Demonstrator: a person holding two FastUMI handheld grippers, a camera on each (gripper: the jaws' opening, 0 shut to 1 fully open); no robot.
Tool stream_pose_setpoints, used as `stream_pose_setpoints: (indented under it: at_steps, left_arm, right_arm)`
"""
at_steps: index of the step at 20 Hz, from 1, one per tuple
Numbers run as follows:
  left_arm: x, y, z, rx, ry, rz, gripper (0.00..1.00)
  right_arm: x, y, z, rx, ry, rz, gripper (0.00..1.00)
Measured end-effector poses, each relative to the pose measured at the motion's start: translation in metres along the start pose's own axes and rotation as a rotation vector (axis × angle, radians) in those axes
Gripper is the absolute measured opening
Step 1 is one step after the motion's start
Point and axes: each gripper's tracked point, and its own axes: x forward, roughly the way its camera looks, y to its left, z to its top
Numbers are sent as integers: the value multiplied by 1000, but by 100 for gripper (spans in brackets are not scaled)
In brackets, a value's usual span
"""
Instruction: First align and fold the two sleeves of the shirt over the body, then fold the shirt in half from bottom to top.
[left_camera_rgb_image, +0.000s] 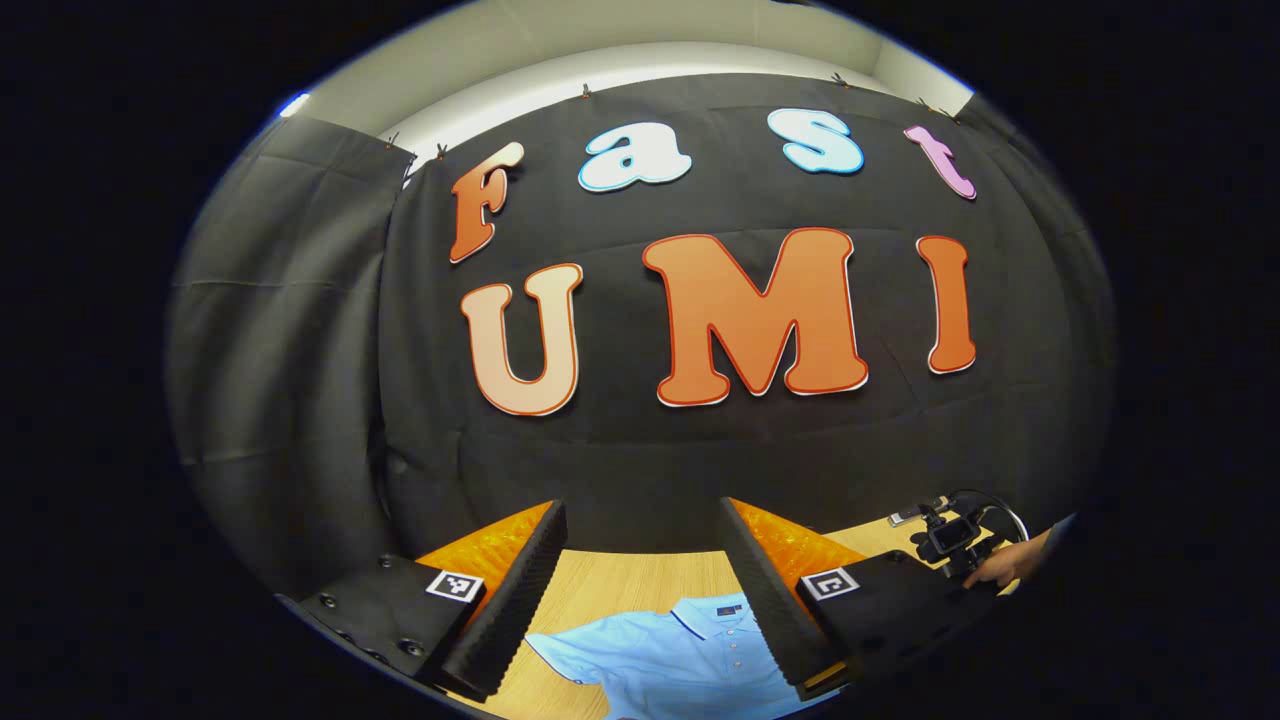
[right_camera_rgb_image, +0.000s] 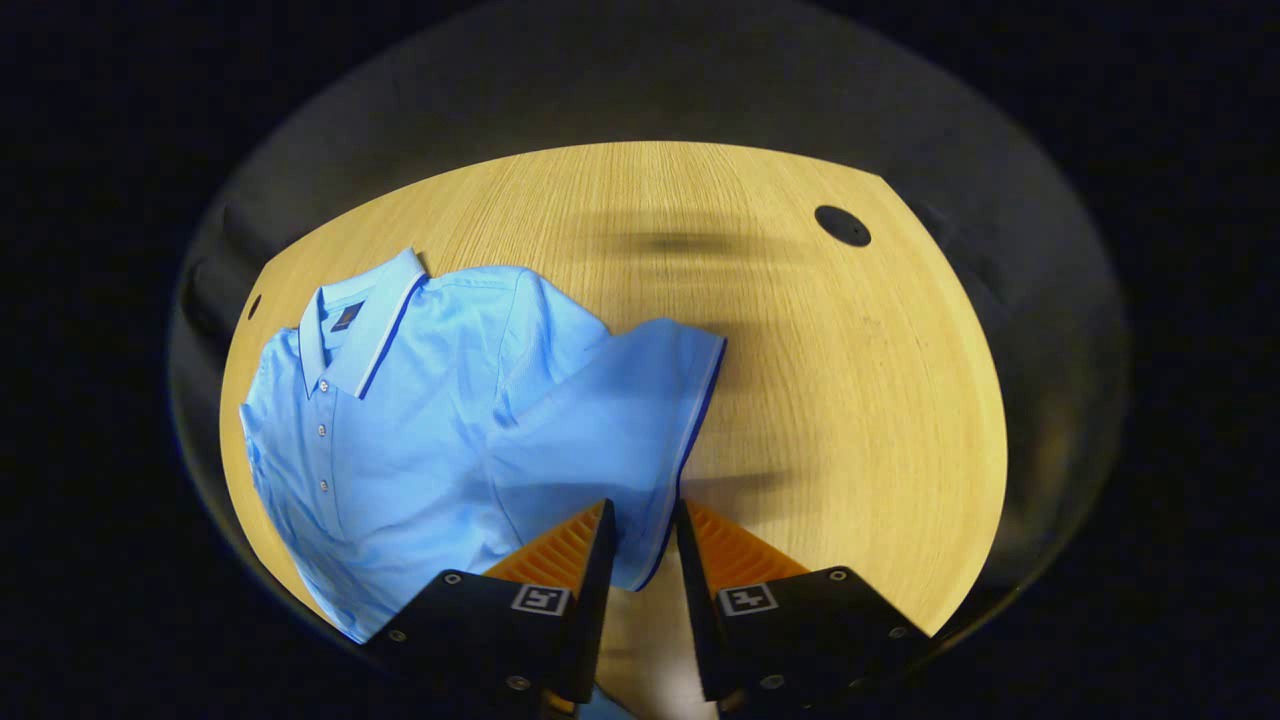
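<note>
A light blue polo shirt (right_camera_rgb_image: 420, 420) lies face up on the wooden table (right_camera_rgb_image: 850, 400), collar toward the far left and buttons showing. One short sleeve (right_camera_rgb_image: 610, 420) with a dark-edged hem stretches out to the right, casting a shadow on the wood. My right gripper (right_camera_rgb_image: 646, 515) is shut on that sleeve near the hem, cloth filling the narrow gap. My left gripper (left_camera_rgb_image: 645, 520) is open and raised, aimed at the wall, with the shirt's collar and placket (left_camera_rgb_image: 680, 650) below it. In the left gripper view the right gripper (left_camera_rgb_image: 950, 540) shows at the right, held by a hand (left_camera_rgb_image: 1005, 565).
A round cable hole (right_camera_rgb_image: 842, 225) sits in the table's far right corner, and a smaller one (right_camera_rgb_image: 254, 306) at the far left edge. Bare wood extends to the right of the sleeve. Black cloth walls the booth behind the table.
</note>
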Motion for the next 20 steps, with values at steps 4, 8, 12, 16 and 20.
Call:
stream_pose_setpoints:
  at_steps: [4, 8, 12, 16, 20]
  left_arm:
    - [-5, 11, 0, -12, 0, 16, 99]
    - [-15, 20, 2, -28, -6, 24, 100]
    - [-24, 33, 2, -45, -8, 42, 100]
    - [-33, 45, -5, -47, 3, 64, 100]
    - [-37, 54, -7, -40, 13, 86, 100]
  right_arm:
    - [-6, 12, 7, 85, -22, 62, 10]
    - [-23, 30, 19, 136, -63, 156, 5]
    - [-27, 45, 23, 134, -78, 175, 2]
    - [-14, 20, 13, 57, -71, 52, 6]
    - [0, 10, 11, 68, -48, 6, 59]
